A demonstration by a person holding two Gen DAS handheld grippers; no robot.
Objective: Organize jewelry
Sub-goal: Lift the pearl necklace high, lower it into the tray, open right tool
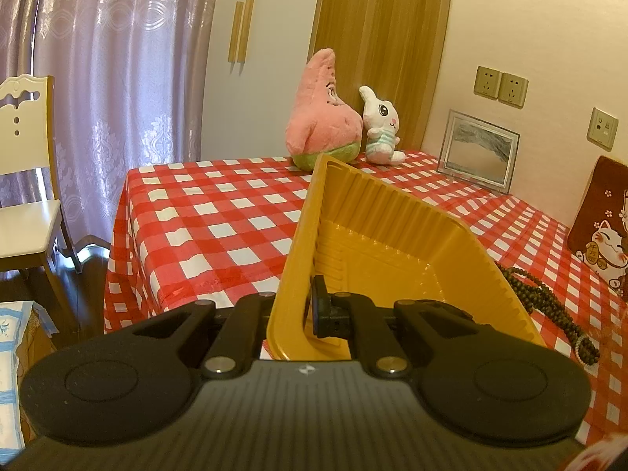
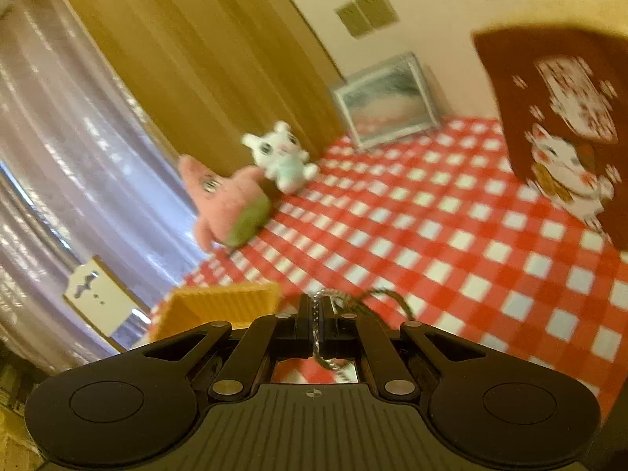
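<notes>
My left gripper [image 1: 304, 310] is shut on the near wall of a yellow plastic tray [image 1: 396, 251], which it holds tilted above the checkered table. The tray looks empty inside. A dark beaded necklace [image 1: 549, 306] lies on the cloth just right of the tray. My right gripper [image 2: 316, 322] is shut on a thin silver chain [image 2: 327, 363], with dark beaded strands [image 2: 386, 298] trailing past its fingertips. The tray's corner [image 2: 223, 300] shows to the left of the right gripper. The right wrist view is motion-blurred.
A red-and-white checkered tablecloth [image 1: 219, 216] covers the table. At the back stand a pink star plush [image 1: 322, 114], a white bunny plush [image 1: 382, 127] and a framed picture [image 1: 479, 151]. A red lucky-cat bag [image 1: 602, 227] stands at the right. A white chair [image 1: 27, 212] is left.
</notes>
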